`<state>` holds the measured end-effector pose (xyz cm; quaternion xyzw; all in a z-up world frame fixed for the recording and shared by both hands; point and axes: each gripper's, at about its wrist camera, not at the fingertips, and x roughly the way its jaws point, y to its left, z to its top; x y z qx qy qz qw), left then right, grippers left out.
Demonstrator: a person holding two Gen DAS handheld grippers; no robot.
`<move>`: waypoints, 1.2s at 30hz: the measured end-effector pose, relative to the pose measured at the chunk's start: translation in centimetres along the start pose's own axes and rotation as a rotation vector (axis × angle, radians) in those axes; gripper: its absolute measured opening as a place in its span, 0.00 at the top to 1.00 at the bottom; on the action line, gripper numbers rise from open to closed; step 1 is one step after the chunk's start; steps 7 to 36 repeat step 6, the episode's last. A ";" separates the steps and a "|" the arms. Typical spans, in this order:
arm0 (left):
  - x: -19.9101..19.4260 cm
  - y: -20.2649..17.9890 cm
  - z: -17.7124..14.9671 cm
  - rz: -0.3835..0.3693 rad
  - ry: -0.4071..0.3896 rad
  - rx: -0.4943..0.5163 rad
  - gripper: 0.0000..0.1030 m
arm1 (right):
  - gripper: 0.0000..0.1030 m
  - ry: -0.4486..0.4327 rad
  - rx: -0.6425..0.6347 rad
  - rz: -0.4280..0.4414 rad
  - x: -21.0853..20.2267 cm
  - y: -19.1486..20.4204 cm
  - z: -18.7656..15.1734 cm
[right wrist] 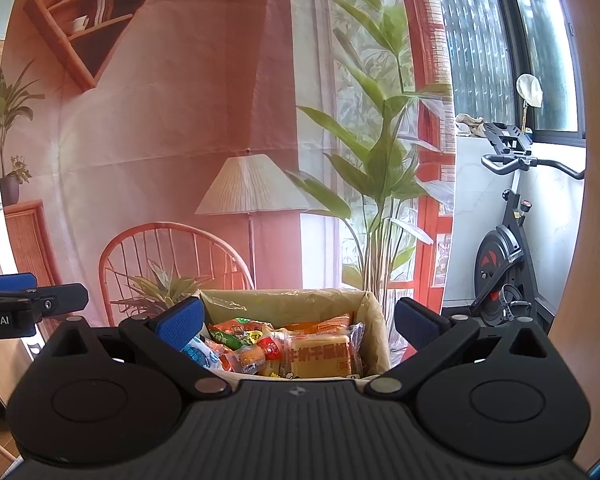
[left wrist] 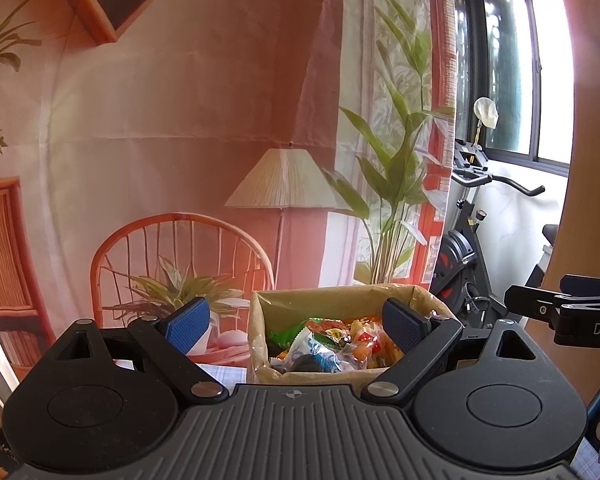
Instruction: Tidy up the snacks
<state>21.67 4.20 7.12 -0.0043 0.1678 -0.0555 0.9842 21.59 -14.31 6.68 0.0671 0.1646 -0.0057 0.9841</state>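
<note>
The black gripper body is hiding the near wall of the brown cardboard snack box; print on the orange packet is staying unreadable.

Your tan box, orange, green and blue snack packets, blue dotted pads, pink printed backdrop

A: Right gripper?

B: Jaws spread wide, blue pads clear of everything, nothing between them.

A: Ahead of it?

B: Cardboard box with a clear plastic liner, filled with wrapped snacks. A large orange packet lies at the right inside.

A: Surroundings?

B: Printed backdrop behind the box; exercise bike at the right; left gripper at the left edge, state unclear
</note>
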 end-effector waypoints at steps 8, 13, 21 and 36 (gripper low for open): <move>-0.1 0.0 -0.1 0.000 0.002 -0.003 0.08 | 0.00 0.001 0.002 -0.001 0.0 -0.1 0.0; -0.1 0.0 -0.1 0.000 0.002 -0.003 0.08 | 0.00 0.001 0.002 -0.001 0.0 -0.1 0.0; -0.1 0.0 -0.1 0.000 0.002 -0.003 0.08 | 0.00 0.001 0.002 -0.001 0.0 -0.1 0.0; -0.1 0.0 -0.1 0.000 0.002 -0.003 0.08 | 0.00 0.001 0.002 -0.001 0.0 -0.1 0.0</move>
